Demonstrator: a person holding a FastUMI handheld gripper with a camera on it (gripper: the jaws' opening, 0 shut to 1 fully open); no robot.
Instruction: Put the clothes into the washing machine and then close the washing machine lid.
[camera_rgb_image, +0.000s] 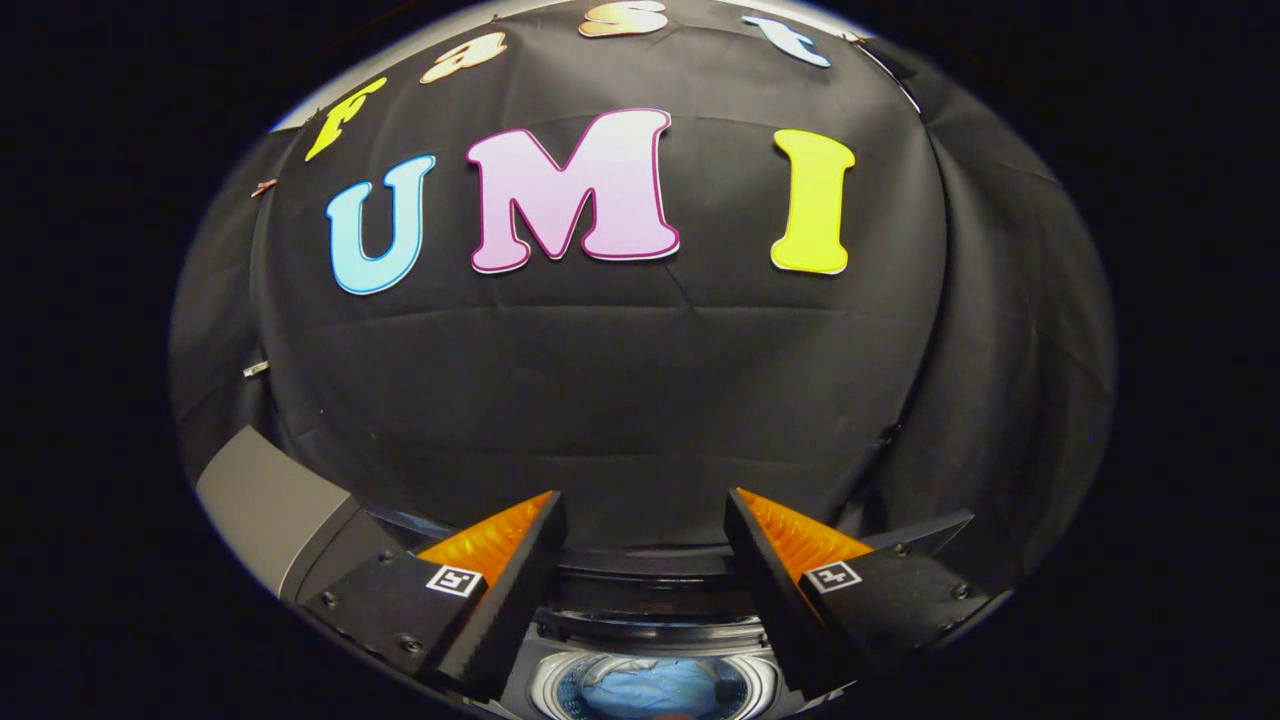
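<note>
hand-held gripper (645, 510): fingers spread wide apart, nothing pinched between them, just open air and the black cloth wall ahead

fingers (500, 570): both angled inward toward each other at the tips, each with a little square marker tag on its outer block

washing machine (655, 640): sits low down, underneath and between the two fingers, so the hand-held gripper is hovering above it and looking over its top

drum opening (655, 690): round, with a shiny pale rim, showing in the gap between the finger bases; lid looks to be up since you can see straight into the tub

clothes (650, 690): a bluish crumpled bundle already lying down inside the drum, below the fingers and well clear of them, not touched by either one

grey panel (265, 500): flat slanted grey piece off to the left of the left finger; can't say for sure whether it's the raised lid or part of the machine body

black cloth wall (640, 380): hangs right behind the machine, beyond the fingertips
</note>
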